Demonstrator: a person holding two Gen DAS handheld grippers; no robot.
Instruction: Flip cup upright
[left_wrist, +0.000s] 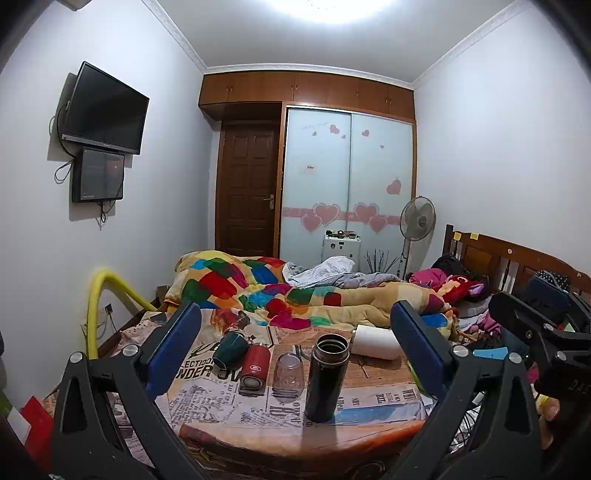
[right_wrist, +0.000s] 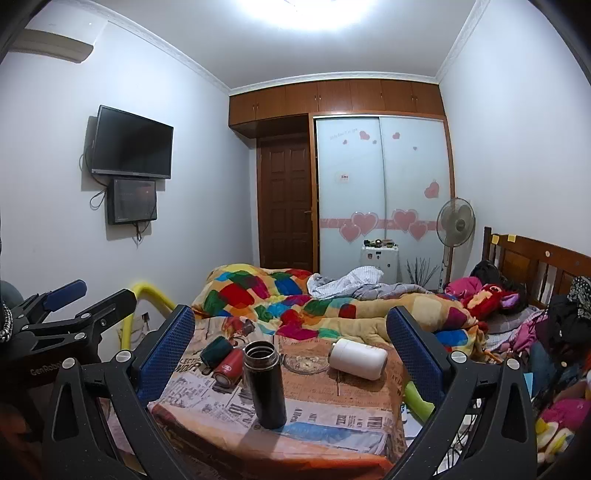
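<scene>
A black flask (left_wrist: 325, 376) stands upright with its mouth open on the newspaper-covered table (left_wrist: 376, 406); it also shows in the right wrist view (right_wrist: 266, 384). A white cup (left_wrist: 375, 341) lies on its side at the far right (right_wrist: 357, 358). A red cup (left_wrist: 254, 367) and a dark green cup (left_wrist: 229, 350) lie on their sides at the left (right_wrist: 229, 365) (right_wrist: 216, 350). A clear glass (left_wrist: 288, 373) lies between them and the flask. My left gripper (left_wrist: 295, 354) is open and empty, above the table's near edge. My right gripper (right_wrist: 291, 350) is open and empty.
A bed with a colourful quilt (left_wrist: 280, 291) lies behind the table. A glass ashtray (right_wrist: 304, 360) sits mid-table. A yellow rail (left_wrist: 99, 295) stands left. Clothes and toys (right_wrist: 554, 332) pile at the right. The other gripper shows at each view's edge (left_wrist: 546, 332).
</scene>
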